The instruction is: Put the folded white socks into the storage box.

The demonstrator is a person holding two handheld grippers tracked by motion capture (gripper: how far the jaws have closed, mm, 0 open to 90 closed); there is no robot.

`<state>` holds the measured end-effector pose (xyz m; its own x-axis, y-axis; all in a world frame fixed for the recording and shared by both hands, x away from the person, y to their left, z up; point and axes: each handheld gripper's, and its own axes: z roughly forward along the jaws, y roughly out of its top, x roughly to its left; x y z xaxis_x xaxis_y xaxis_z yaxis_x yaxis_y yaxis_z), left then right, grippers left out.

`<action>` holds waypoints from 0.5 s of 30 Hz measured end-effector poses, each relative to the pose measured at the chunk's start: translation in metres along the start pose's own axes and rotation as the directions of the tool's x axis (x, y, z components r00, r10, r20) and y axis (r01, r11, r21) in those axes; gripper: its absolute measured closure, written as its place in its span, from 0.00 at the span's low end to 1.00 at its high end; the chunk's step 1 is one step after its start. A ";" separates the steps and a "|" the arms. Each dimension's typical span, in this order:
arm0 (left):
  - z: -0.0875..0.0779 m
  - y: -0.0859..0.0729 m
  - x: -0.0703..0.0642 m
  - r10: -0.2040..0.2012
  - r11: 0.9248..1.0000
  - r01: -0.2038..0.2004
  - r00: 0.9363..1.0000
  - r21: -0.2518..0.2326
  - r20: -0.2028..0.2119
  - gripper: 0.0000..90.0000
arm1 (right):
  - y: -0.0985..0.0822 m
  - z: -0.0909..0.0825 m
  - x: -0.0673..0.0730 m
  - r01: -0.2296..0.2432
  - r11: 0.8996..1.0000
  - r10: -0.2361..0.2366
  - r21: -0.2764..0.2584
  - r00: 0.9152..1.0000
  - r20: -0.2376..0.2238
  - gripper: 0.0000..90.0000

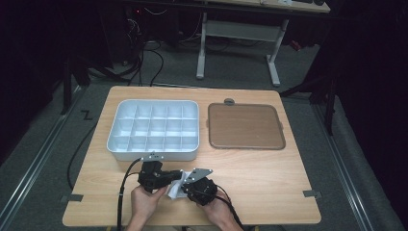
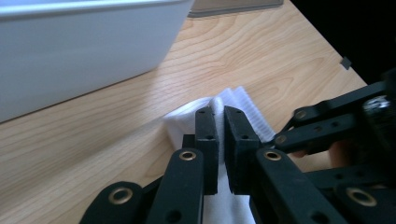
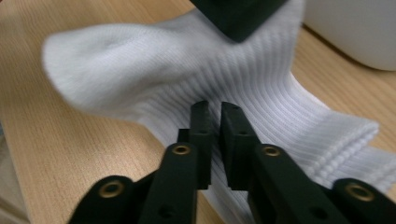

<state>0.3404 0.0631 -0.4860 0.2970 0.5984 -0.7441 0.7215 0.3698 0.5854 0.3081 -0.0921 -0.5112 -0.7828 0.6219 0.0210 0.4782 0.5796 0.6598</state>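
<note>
A white ribbed sock (image 1: 174, 190) lies bunched on the wooden table (image 1: 269, 178) near its front edge, between my two hands. My left gripper (image 1: 174, 177) points right and is shut on the sock; in the left gripper view, white cloth (image 2: 187, 123) is pinched between its nearly closed jaws (image 2: 220, 114). My right gripper (image 1: 185, 187) points left from the other side. In the right gripper view its jaws (image 3: 214, 108) stand almost together on the sock's ribbed leg (image 3: 154, 70), with cloth in the thin gap.
A white tray (image 1: 152, 153) with several empty compartments sits behind the hands at the left; its wall (image 2: 70, 56) is close to the left gripper. A brown flat lid (image 1: 245, 126) lies to the tray's right. Beyond the table stands a white desk frame (image 1: 274, 62).
</note>
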 end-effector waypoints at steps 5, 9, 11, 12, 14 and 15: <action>-0.001 -0.001 0.001 0.014 1.000 -0.014 1.000 0.000 -0.023 0.95 | -0.001 -0.022 -0.008 -0.020 0.998 0.024 -0.063 0.998 0.062 0.88; -0.001 -0.001 0.001 0.009 1.000 -0.009 1.000 -0.002 -0.028 0.95 | -0.003 -0.038 -0.020 -0.052 0.995 0.062 -0.084 0.991 0.118 0.84; -0.001 -0.001 0.000 0.007 1.000 -0.007 1.000 -0.002 -0.028 0.95 | -0.008 -0.041 -0.027 -0.076 0.994 0.086 -0.080 0.987 0.135 0.81; -0.001 -0.001 0.000 0.006 1.000 -0.006 1.000 -0.002 -0.028 0.95 | -0.010 -0.041 -0.030 -0.090 0.993 0.100 -0.074 0.985 0.138 0.80; 0.000 -0.001 0.000 0.009 1.000 -0.009 1.000 0.001 -0.028 0.95 | -0.015 -0.039 -0.034 -0.108 0.992 0.116 -0.060 0.983 0.143 0.78; 0.000 -0.001 0.000 0.008 1.000 -0.008 1.000 0.002 -0.028 0.95 | -0.017 -0.037 -0.036 -0.115 0.992 0.122 -0.052 0.982 0.143 0.78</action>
<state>0.3392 0.0624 -0.4867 0.2847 0.6212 -0.7301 0.7203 0.3639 0.5906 0.3131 -0.1439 -0.4952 -0.6536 0.7568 -0.0068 0.5440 0.4760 0.6910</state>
